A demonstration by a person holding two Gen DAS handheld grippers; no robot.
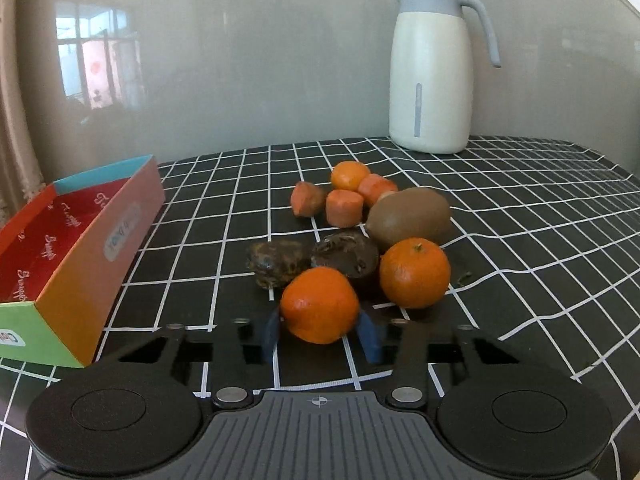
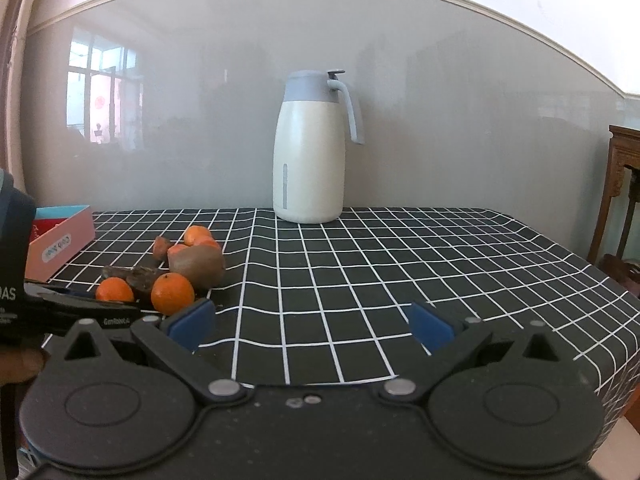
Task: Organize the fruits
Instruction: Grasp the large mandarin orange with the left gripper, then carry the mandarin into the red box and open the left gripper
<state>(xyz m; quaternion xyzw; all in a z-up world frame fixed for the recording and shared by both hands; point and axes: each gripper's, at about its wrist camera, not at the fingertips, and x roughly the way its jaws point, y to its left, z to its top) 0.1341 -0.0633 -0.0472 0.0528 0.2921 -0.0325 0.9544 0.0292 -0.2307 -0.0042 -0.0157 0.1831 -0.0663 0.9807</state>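
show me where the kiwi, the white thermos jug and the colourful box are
kiwi [image 1: 408,216], left wrist view, middle of its brown skin.
white thermos jug [image 2: 310,164], right wrist view, centre of its cream body.
colourful box [image 1: 104,248], left wrist view, its orange-pink long outer wall.

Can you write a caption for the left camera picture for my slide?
Left gripper jaws clamp a tangerine beside the colourful box.

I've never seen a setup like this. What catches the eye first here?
Probably the heap of fruit mid-table on the black checked cloth, with the left tongs closed around the nearest tangerine. Behind stands a tall cream jug by the wall, and a colourful open box waits at the left.
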